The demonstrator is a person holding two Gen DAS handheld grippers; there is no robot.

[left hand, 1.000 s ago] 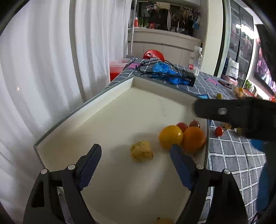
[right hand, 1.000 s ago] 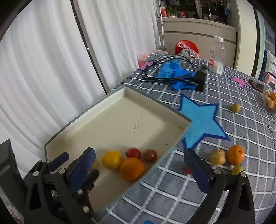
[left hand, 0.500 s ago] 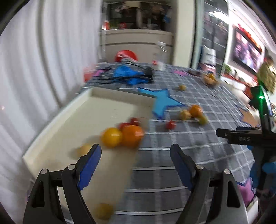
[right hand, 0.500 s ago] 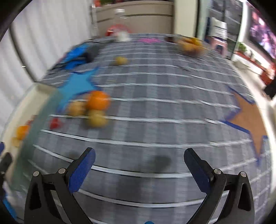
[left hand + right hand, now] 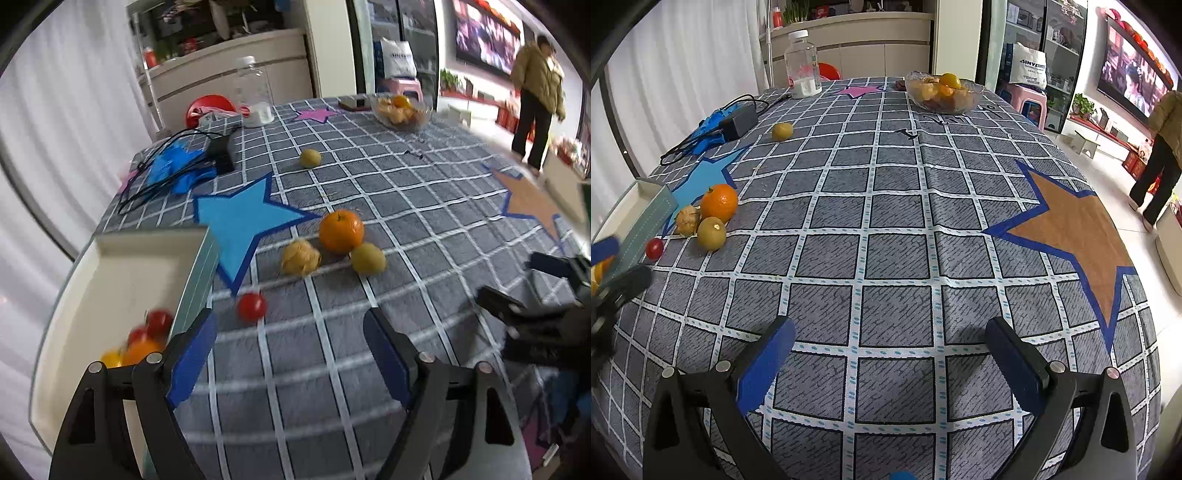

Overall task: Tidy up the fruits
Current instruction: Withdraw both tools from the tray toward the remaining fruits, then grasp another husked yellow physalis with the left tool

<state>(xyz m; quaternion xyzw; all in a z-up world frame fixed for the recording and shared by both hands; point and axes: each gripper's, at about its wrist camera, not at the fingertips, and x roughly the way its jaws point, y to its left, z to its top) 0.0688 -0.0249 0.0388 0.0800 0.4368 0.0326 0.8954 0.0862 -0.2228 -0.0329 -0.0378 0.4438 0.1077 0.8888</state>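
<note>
Above a grey checked tablecloth [image 5: 894, 206], the left gripper [image 5: 288, 350] hangs empty, its jaws closing slightly, while the right gripper [image 5: 890, 354] stands wide and empty. A round orange [image 5: 341, 231], a papery husked fruit [image 5: 300, 256], a yellow-green fruit [image 5: 368, 258] and a small red tomato [image 5: 251, 306] lie near the cream tray [image 5: 110, 266] at left, which holds more fruit.

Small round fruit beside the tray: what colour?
Red: the cherry tomato, clearest in the left wrist view.
</note>
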